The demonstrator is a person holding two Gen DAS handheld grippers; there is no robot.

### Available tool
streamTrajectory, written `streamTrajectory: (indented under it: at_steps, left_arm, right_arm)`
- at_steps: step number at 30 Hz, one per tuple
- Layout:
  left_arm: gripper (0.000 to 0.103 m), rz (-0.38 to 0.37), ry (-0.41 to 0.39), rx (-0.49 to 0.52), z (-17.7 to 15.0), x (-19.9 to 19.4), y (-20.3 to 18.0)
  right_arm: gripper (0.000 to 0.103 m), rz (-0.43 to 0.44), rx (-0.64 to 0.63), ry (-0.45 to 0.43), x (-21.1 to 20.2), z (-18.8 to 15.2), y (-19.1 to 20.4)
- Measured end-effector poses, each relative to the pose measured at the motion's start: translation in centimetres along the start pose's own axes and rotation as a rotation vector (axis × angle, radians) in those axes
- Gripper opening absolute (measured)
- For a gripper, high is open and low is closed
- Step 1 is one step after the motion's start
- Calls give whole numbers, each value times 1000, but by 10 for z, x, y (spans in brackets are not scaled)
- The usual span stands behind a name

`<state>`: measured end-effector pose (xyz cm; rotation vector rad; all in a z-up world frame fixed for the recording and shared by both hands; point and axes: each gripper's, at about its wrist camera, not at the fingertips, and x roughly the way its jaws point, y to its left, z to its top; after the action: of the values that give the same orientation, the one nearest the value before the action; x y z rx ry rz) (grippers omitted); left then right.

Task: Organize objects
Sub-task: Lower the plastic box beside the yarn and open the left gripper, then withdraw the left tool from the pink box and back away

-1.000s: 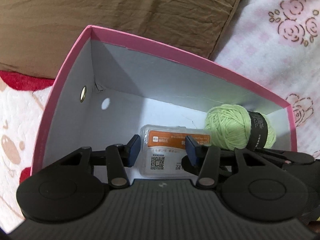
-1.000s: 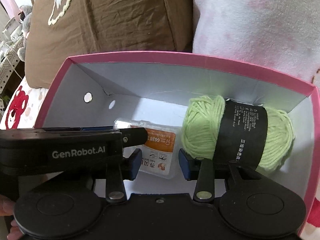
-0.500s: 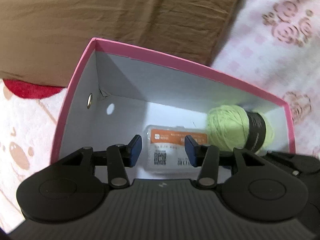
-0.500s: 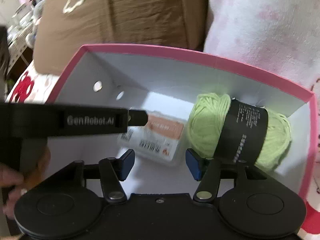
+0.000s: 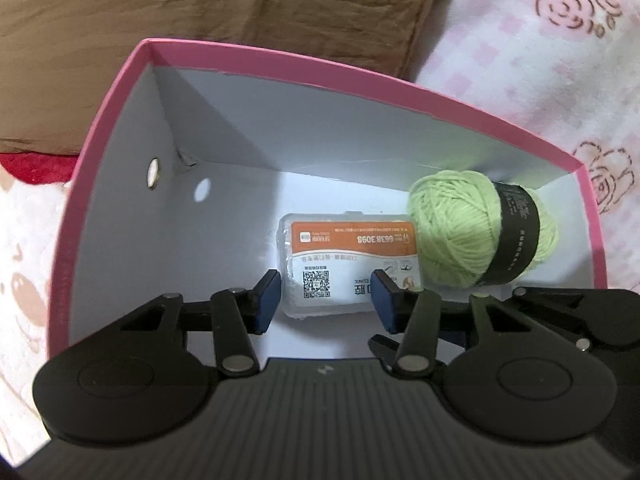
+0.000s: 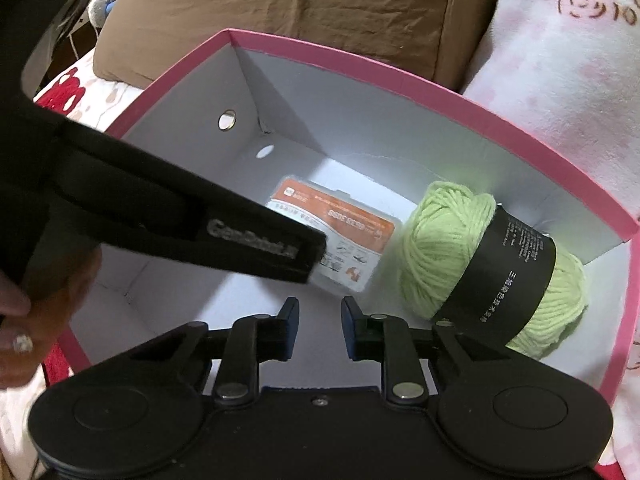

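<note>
A pink box point(image 5: 320, 68) with white inner walls stands open on the bed. On its floor lie a clear plastic case with an orange label point(image 5: 344, 256) and, to its right, a ball of light green yarn point(image 5: 456, 232) with a black band. My left gripper point(image 5: 326, 304) hovers above the case, open, its pads touching nothing. My right gripper point(image 6: 320, 332) is shut with nothing between its fingers, just left of the yarn point(image 6: 440, 248). In the right wrist view the left gripper's black body point(image 6: 248, 240) crosses over part of the case point(image 6: 352, 224).
A brown cushion point(image 5: 200, 20) lies behind the box, and a pink rose-print blanket point(image 5: 540, 60) is to its right. Red and white bedding point(image 5: 24, 240) shows on the left. A hand point(image 6: 16, 320) holds the left gripper at the left edge.
The right gripper's jaws widened, then narrowed to a small gap, and its view rolled. The left gripper's body now slants across the right view. The case and yarn stayed put.
</note>
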<state>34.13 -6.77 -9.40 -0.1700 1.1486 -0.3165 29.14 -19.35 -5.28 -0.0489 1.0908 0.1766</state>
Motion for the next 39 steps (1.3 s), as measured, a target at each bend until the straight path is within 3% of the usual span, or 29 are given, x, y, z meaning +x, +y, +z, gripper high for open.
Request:
streamTrajectory:
  at_steps: [7,13,19,29,39]
  left_arm:
    - [48,13,-36,29,-8,-18,-2]
    - [49,-27,-44,60,-16,-63,-1]
    - [52,-30,-45,73,-30,-113,5]
    - [55,-29,-43,99,-61,-179,3]
    - [60,-77,-126,179,-91,-240,-3]
  right_arm:
    - [26,0,18,-58,-18,-13,-7]
    - [29,41,65,-166,-61,-39,-8]
    - [34,29,43,-250,-99,-54,6]
    - [42,-15,44,-279,-140,-76,32]
    - [61,-54,49,-315,-185,-96,55]
